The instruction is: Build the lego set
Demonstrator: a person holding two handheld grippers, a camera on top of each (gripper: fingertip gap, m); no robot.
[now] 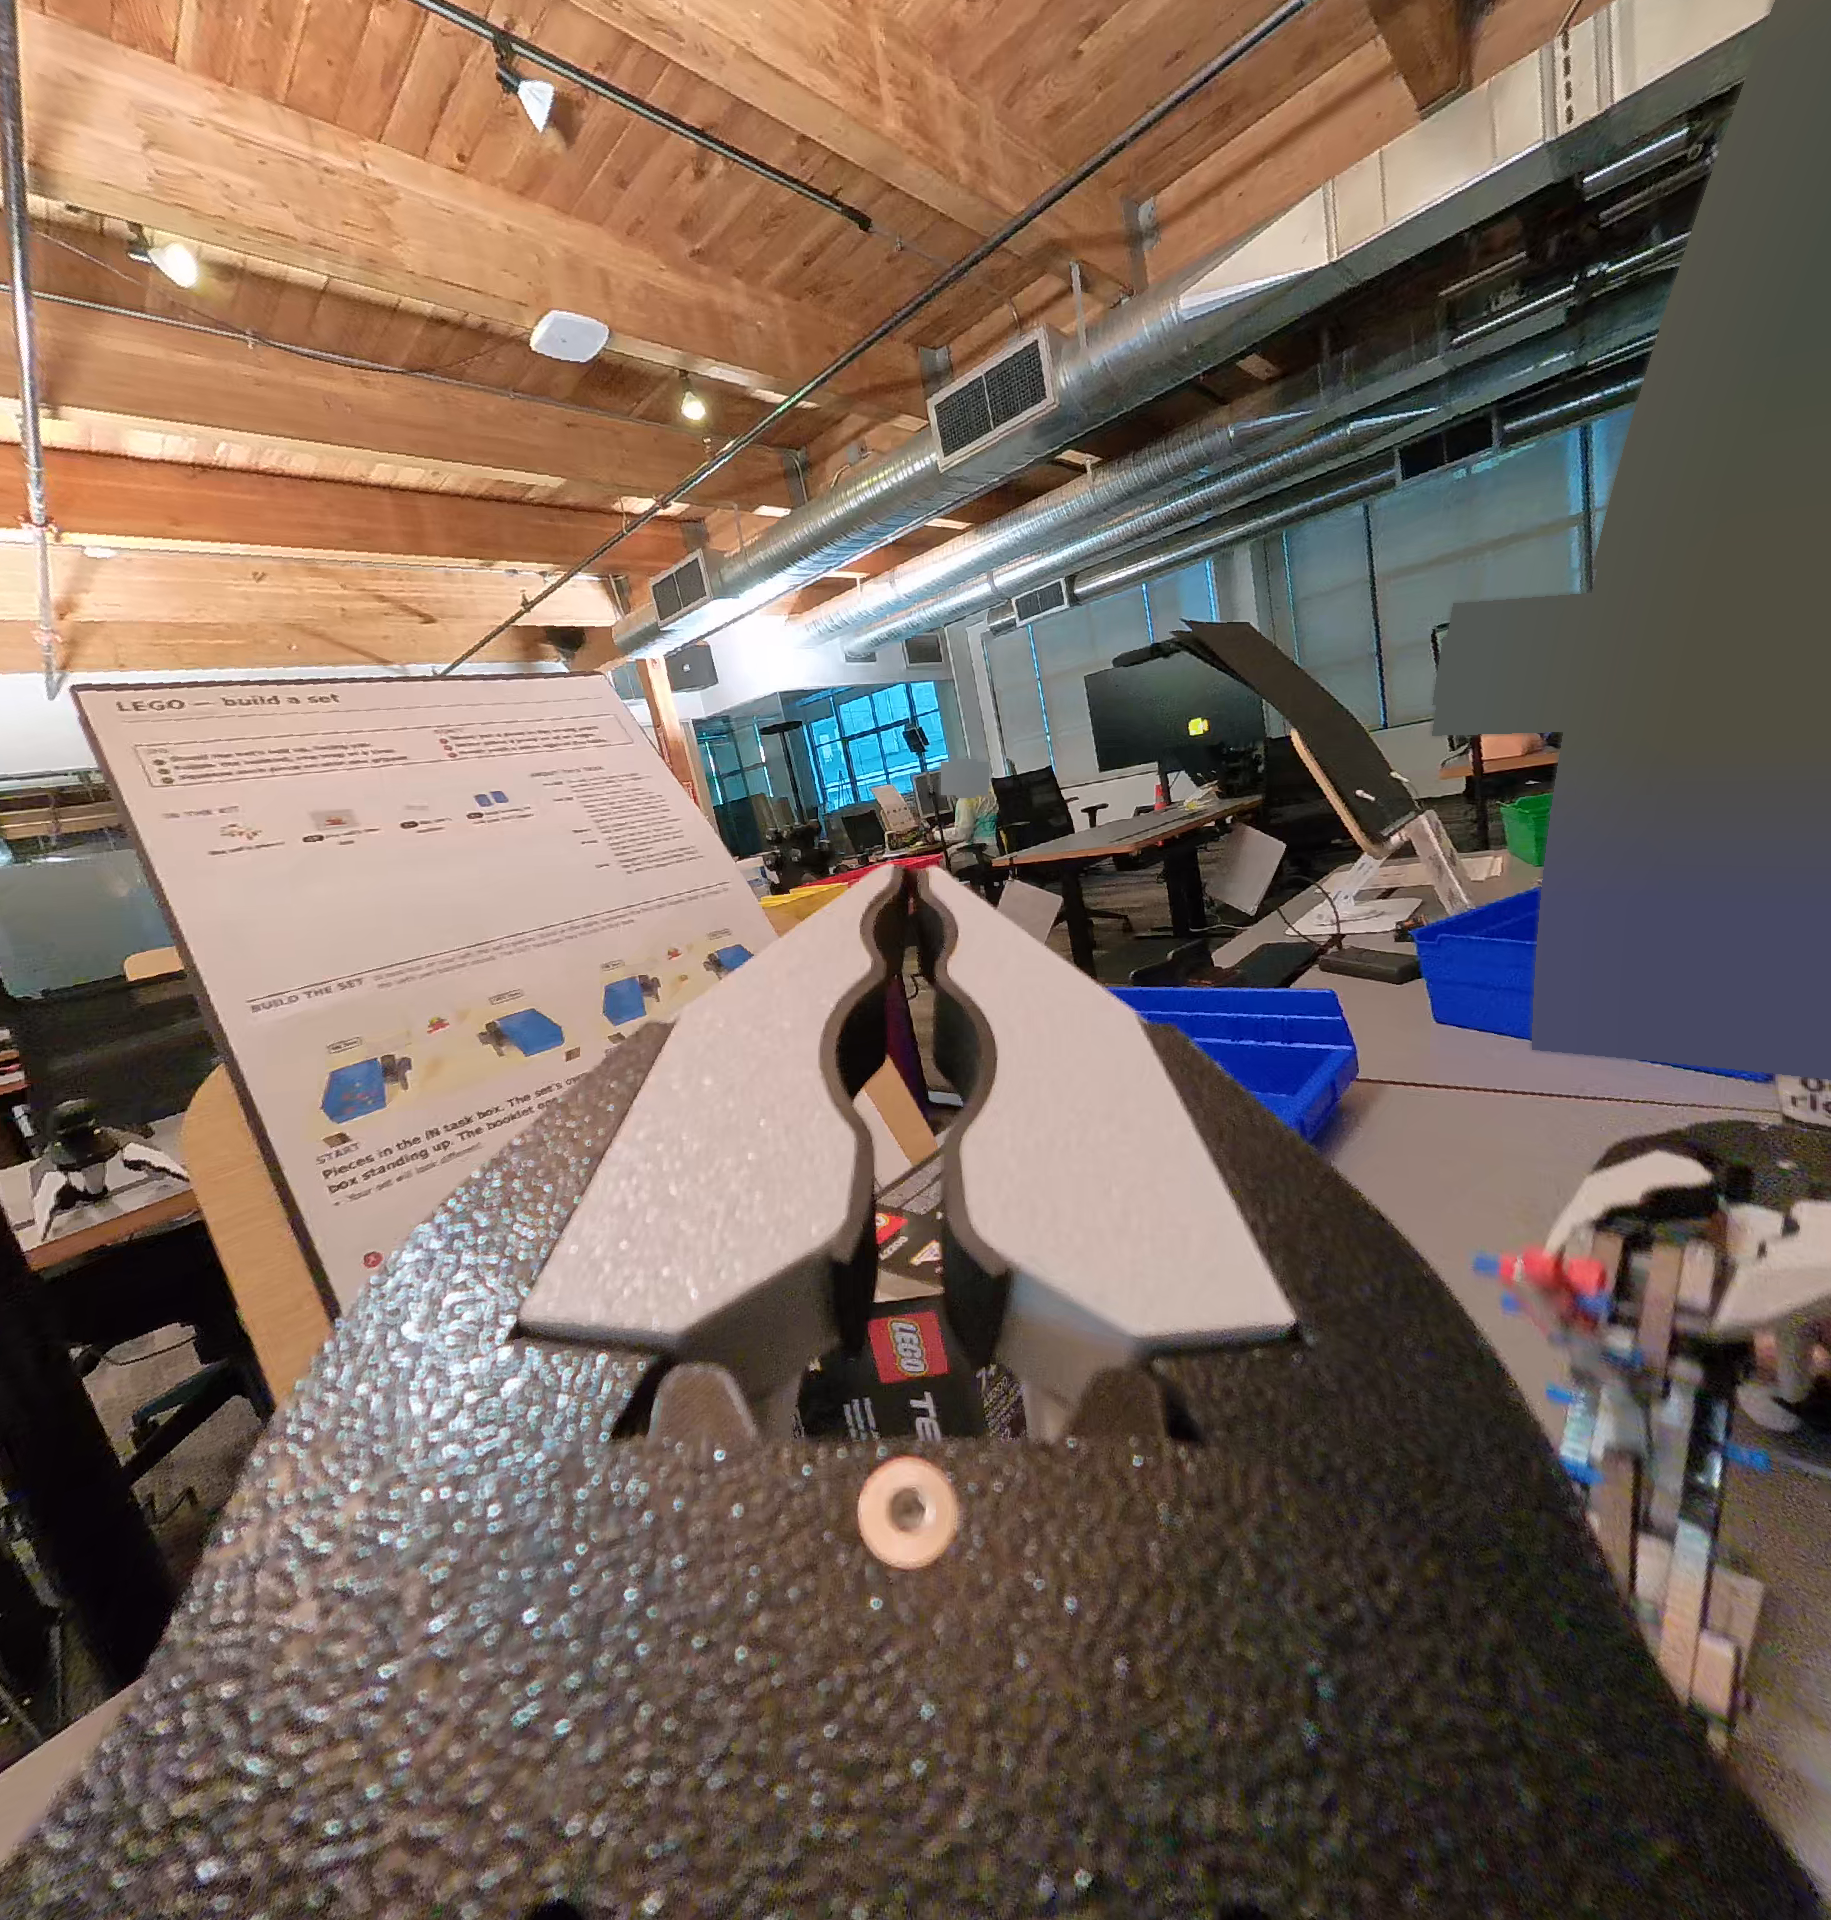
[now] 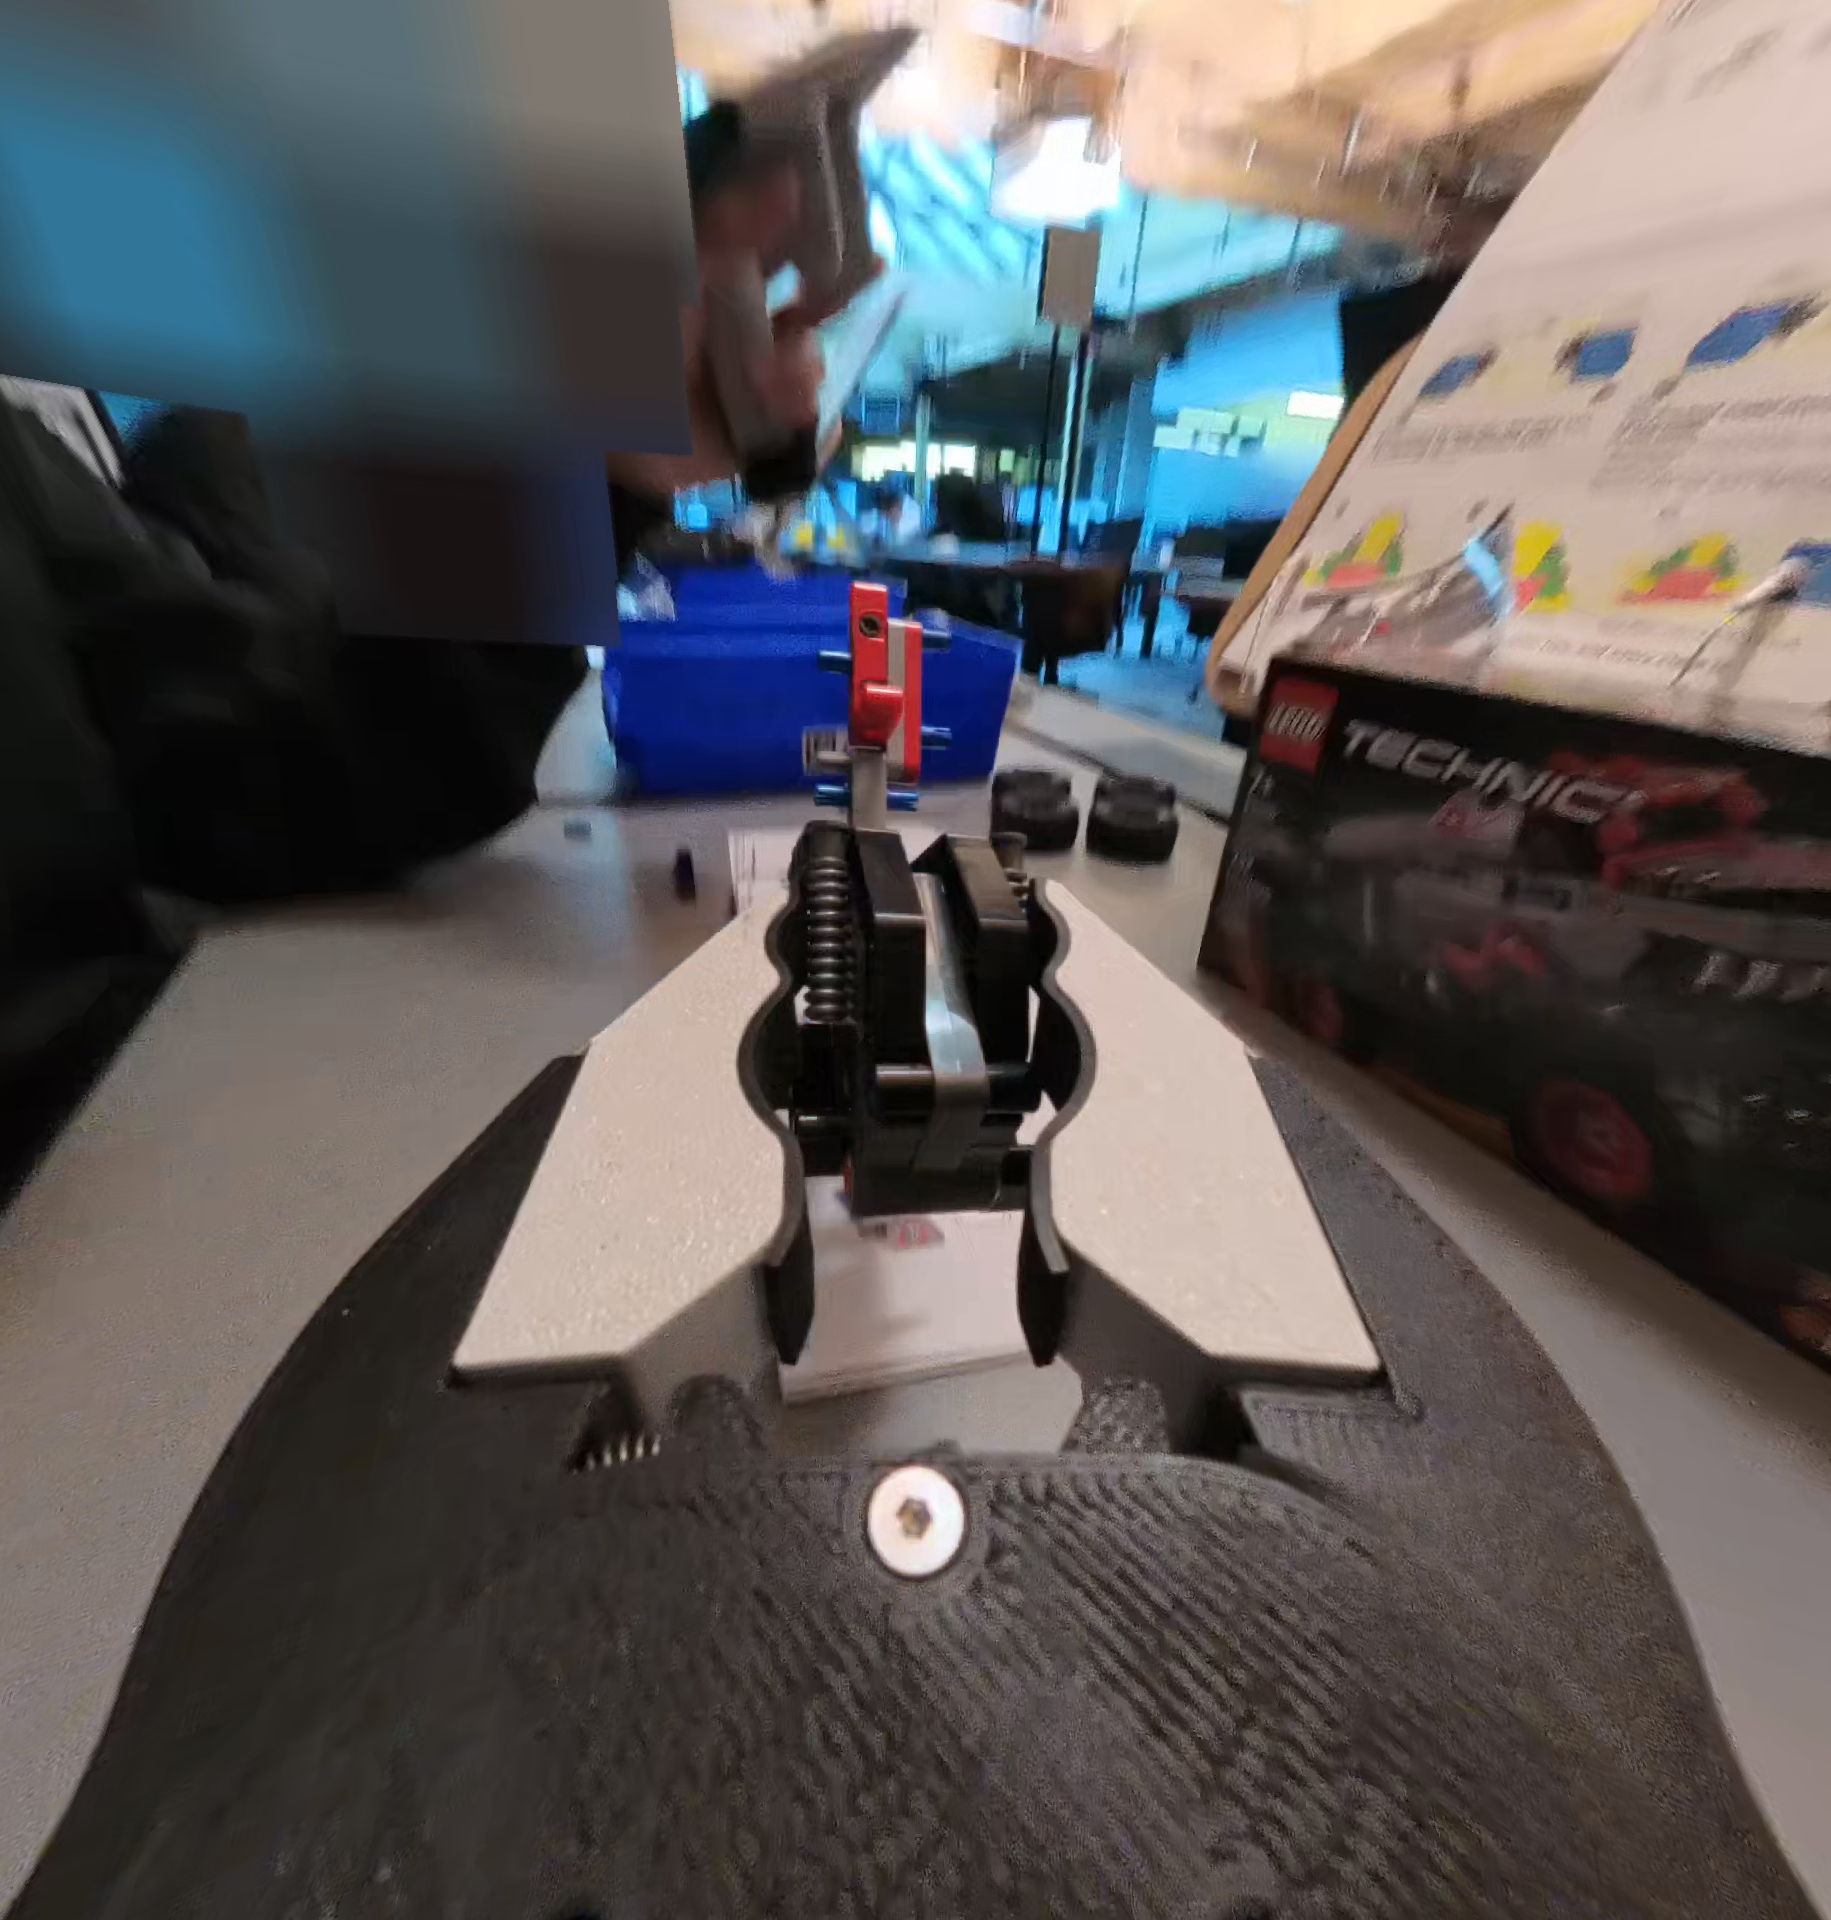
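My right gripper (image 2: 916, 914) is shut on a black and grey lego assembly (image 2: 890, 997) with a spring on its left side. A red piece (image 2: 871, 665) with blue pins stands at its top. The gripper holds it upright just above the grey table (image 2: 319, 1091). The left wrist view shows that gripper (image 1: 1659, 1278) and the assembly (image 1: 1545, 1283) blurred at the lower right. My left gripper (image 1: 906, 894) is shut, with nothing seen between its tips. It is raised and points over the lego box (image 1: 906, 1361). It also shows blurred and high up in the right wrist view (image 2: 776, 457).
The lego box (image 2: 1513, 883) stands at the right, with an instruction board (image 2: 1617, 416) leaning behind it. Two black wheels (image 2: 1036, 808) and a small dark piece (image 2: 685, 868) lie ahead. A blue bin (image 2: 724, 707) is behind them. White paper (image 2: 890, 1320) lies under the gripper. A black sleeve (image 2: 163, 675) is at the left. About 30 centimeters separates my left fingertips from my right.
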